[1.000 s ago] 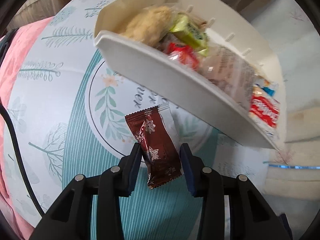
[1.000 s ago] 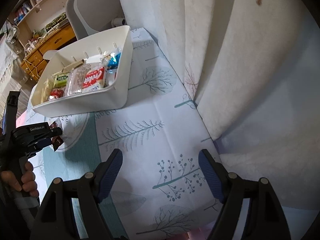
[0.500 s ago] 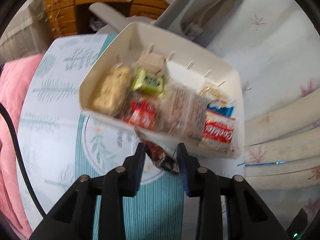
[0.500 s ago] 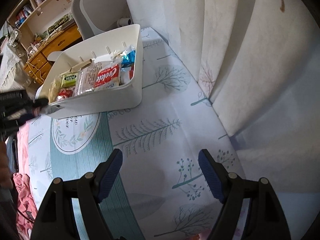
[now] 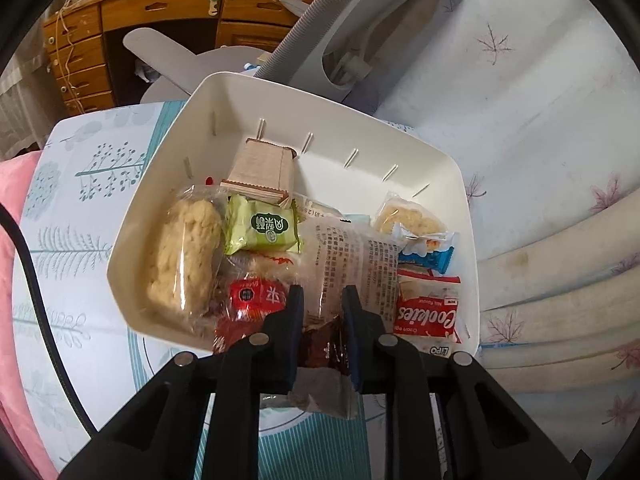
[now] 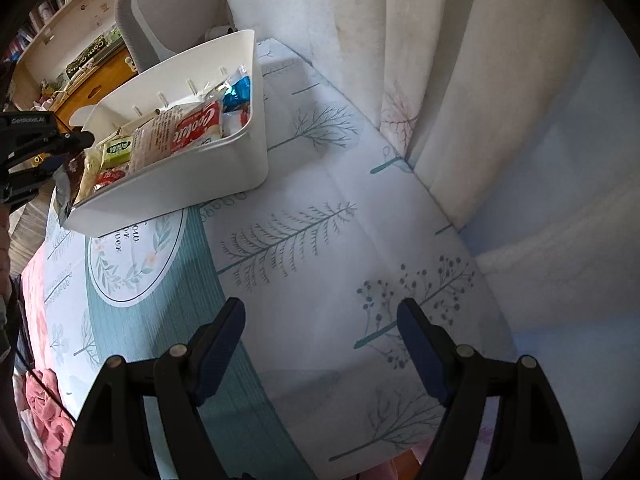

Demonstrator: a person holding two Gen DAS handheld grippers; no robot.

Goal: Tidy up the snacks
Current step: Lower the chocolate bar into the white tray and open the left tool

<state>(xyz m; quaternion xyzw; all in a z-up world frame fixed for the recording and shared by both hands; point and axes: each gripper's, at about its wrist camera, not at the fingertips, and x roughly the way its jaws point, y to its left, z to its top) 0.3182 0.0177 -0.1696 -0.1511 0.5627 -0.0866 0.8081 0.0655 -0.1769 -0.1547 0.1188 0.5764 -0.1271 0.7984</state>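
Observation:
A white bin (image 5: pixel 132 236) on the tablecloth holds several packets: a pale cracker bag (image 5: pixel 184 256), a green packet (image 5: pixel 262 228), a red candy (image 5: pixel 252 296), a clear printed bag (image 5: pixel 356 256) and a red "Cookies" pack (image 5: pixel 426 316). My left gripper (image 5: pixel 323 296) is shut on a dark red snack wrapper (image 5: pixel 324 344) and holds it in the air over the bin's near rim. In the right wrist view the same wrapper (image 6: pixel 68 184) hangs beside the bin (image 6: pixel 180 184). My right gripper (image 6: pixel 322 320) is open and empty above the tablecloth (image 6: pixel 300 240).
A pale curtain (image 6: pixel 440 80) hangs along the table's right edge. A grey chair (image 5: pixel 360 20) and a wooden desk (image 5: pixel 140 12) stand behind the bin. Pink cloth (image 6: pixel 44 412) lies at the table's left edge, and a black cable (image 5: pixel 36 300) runs over it.
The left gripper closed on the dark red wrapper, lifted it off the tablecloth and carried it up to the bin's near rim. The right gripper stayed open and drifted a little.

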